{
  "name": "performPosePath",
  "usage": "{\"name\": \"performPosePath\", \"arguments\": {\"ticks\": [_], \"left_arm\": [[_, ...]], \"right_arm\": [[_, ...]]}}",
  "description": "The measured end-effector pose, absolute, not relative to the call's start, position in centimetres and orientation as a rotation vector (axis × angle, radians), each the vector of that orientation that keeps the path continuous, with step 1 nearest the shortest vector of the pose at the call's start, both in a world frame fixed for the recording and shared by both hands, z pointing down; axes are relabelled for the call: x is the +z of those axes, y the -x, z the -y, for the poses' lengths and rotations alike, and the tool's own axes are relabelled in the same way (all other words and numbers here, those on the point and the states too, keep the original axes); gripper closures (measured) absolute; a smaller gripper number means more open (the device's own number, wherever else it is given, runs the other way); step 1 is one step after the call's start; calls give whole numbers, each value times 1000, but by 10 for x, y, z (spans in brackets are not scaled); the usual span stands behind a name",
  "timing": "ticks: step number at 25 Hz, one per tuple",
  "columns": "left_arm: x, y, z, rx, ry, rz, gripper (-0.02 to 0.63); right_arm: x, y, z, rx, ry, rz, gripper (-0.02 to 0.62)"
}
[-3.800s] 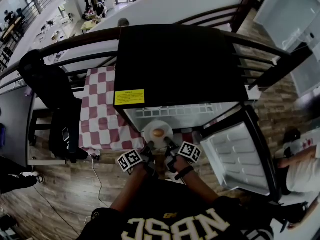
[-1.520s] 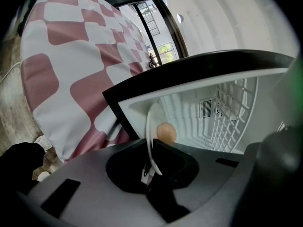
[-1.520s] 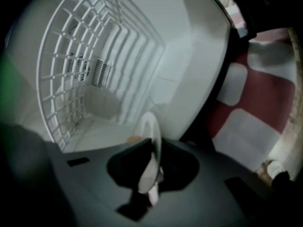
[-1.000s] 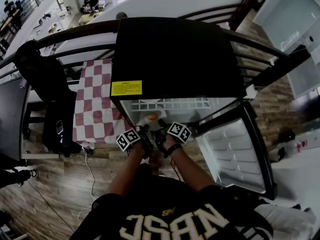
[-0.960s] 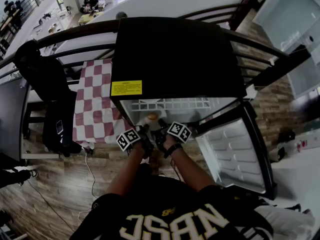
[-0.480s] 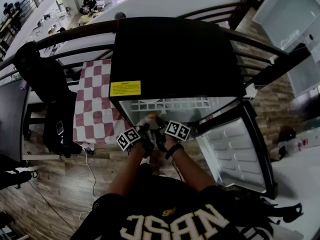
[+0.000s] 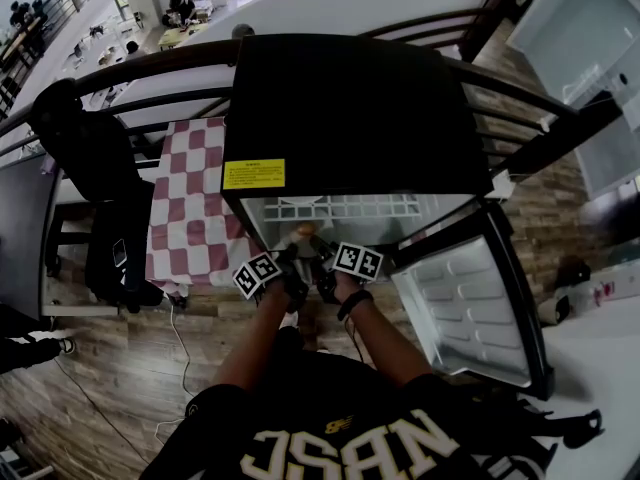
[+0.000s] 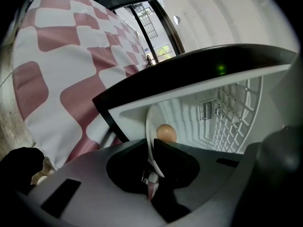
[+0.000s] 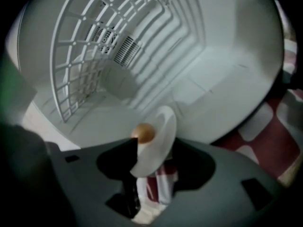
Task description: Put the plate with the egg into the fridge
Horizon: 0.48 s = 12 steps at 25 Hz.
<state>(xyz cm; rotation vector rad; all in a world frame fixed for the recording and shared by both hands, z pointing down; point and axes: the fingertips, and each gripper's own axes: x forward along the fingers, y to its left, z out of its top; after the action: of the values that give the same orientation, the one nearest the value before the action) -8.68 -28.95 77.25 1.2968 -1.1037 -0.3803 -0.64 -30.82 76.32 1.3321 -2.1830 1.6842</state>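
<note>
Centre frame, we rest the plate [image 8: 150,124] with the egg [image 8: 166,133] in the fridge [image 7: 350,118]. Our left gripper [image 8: 154,161] pinches its rim, while our right gripper [image 9: 151,174] has just been opening wide around it. Next we likely release the left.

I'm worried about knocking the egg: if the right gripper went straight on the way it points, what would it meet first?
The plate: the right gripper's jaws have just been opening, with its rim between them and the egg just beyond. Past that, probably the fridge's back wall.
</note>
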Motion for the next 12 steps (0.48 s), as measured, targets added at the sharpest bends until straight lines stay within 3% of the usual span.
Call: {"name": "performPosePath", "arguments": {"ticks": [12], "left_arm": [[771, 84, 293, -500, -1250, 1087, 575]], "right_arm": [[758, -19, 276, 1856, -1326, 2205, 364]]}}
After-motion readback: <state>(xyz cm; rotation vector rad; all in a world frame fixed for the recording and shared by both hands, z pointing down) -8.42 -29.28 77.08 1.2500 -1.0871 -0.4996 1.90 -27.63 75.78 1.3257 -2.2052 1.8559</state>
